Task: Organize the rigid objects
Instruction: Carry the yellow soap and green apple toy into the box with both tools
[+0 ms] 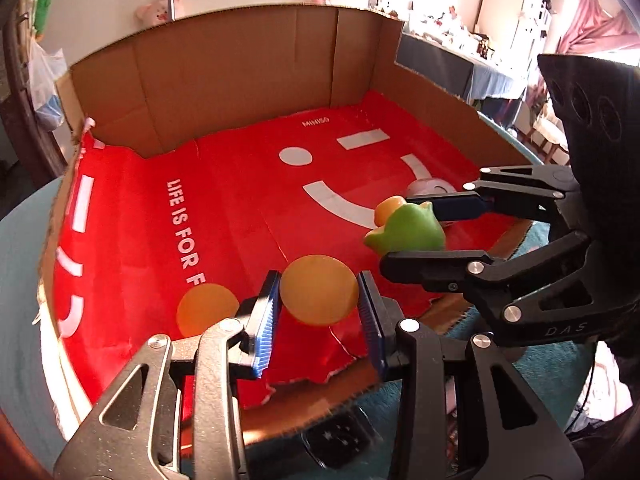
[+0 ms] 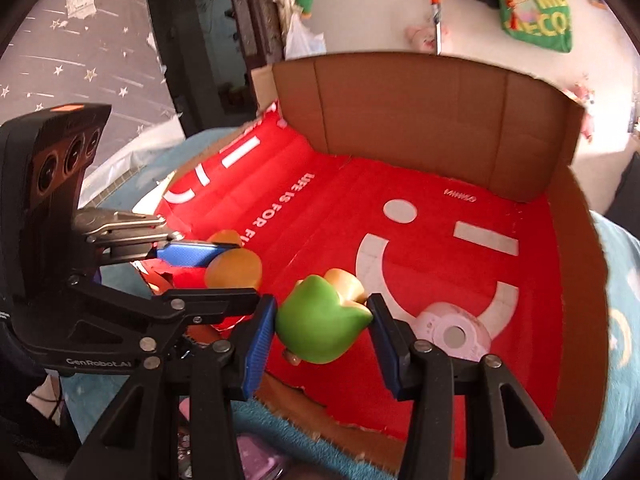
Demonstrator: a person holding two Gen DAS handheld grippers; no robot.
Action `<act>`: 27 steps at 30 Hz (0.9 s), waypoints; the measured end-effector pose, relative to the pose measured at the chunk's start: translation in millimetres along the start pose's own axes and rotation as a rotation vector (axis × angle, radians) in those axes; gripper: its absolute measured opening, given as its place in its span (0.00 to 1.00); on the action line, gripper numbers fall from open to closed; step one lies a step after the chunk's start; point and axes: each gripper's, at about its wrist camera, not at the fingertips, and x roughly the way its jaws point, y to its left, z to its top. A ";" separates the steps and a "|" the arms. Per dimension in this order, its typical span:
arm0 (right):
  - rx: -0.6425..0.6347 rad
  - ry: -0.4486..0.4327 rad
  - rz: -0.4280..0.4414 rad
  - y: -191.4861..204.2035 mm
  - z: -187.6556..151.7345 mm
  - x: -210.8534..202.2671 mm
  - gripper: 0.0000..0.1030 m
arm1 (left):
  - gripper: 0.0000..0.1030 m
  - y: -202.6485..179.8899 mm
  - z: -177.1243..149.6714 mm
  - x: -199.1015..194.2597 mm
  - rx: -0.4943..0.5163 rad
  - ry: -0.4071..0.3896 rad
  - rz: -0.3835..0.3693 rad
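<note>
My left gripper (image 1: 320, 300) is shut on an orange ball (image 1: 319, 290) just above the red-lined floor of a cardboard box (image 1: 240, 60). The ball also shows in the right wrist view (image 2: 236, 268). A second orange ball (image 1: 206, 308) lies on the floor to its left. My right gripper (image 2: 324, 320) is shut on a green and yellow toy figure (image 2: 320, 320), held over the box floor; the toy also shows in the left wrist view (image 1: 408, 230). A white tape roll (image 2: 454, 332) lies on the floor right of the toy.
The box has tall cardboard walls at the back (image 2: 420, 112) and a torn front edge (image 1: 320, 396). It rests on a teal blanket (image 2: 620, 320). The two grippers are close together near the box's front.
</note>
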 end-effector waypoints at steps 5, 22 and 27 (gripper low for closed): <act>-0.006 0.052 -0.001 -8.5 2.4 13.3 0.48 | 0.35 4.4 1.8 14.7 0.000 0.033 0.000; -0.001 0.092 0.017 -14.0 5.1 24.3 0.48 | 0.35 8.7 0.6 18.8 -0.011 0.037 -0.004; -0.003 0.094 0.016 -14.1 5.2 24.5 0.48 | 0.35 9.3 1.5 19.5 -0.008 0.036 -0.004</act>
